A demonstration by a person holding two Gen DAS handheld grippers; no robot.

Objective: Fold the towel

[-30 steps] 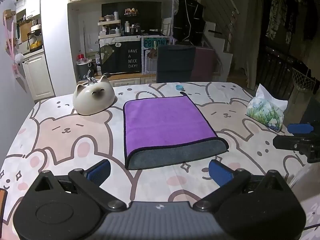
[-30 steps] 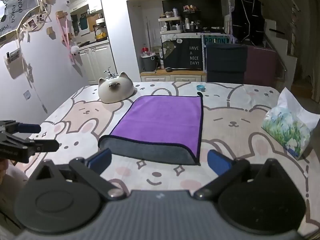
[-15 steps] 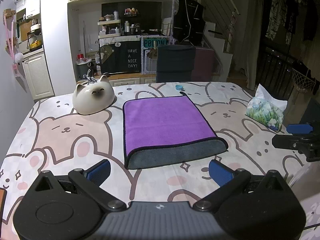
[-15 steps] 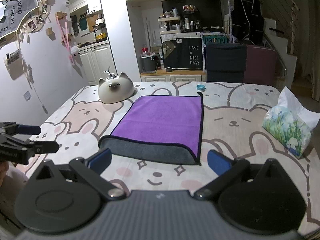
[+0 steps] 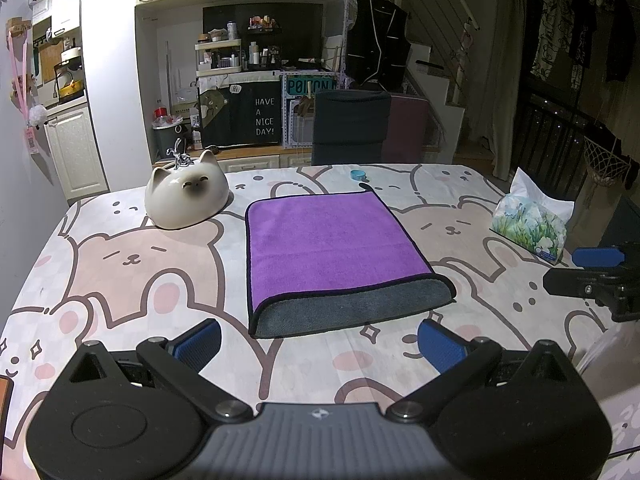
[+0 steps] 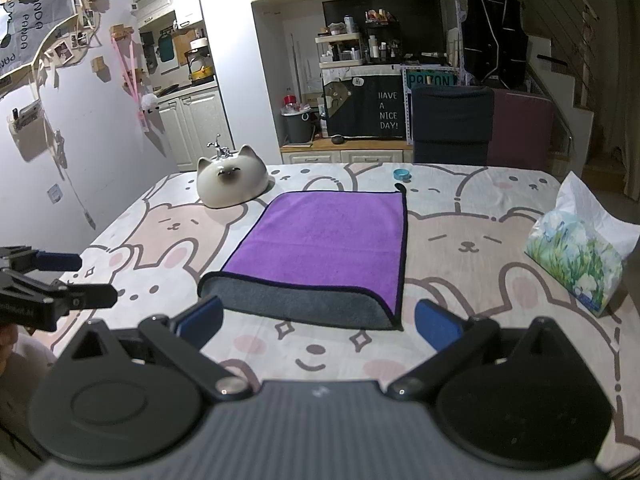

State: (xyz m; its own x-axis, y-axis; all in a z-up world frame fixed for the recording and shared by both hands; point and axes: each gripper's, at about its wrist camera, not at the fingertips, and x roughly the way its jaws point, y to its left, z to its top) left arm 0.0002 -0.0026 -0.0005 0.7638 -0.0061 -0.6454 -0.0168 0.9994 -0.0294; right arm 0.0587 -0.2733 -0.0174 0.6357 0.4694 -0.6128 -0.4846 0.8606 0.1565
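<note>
On the table nothing has shifted this past second: towel folded once, left gripper and right gripper both spread, holding nothing.

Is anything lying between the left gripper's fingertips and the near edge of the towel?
Nothing: in the left wrist view only bare bear-print tablecloth separates the open left gripper from the towel, whose grey folded edge faces it.

We see the folded purple towel with grey underside lying flat on the bear-print tablecloth; our left gripper gapes wide just short of it
</note>
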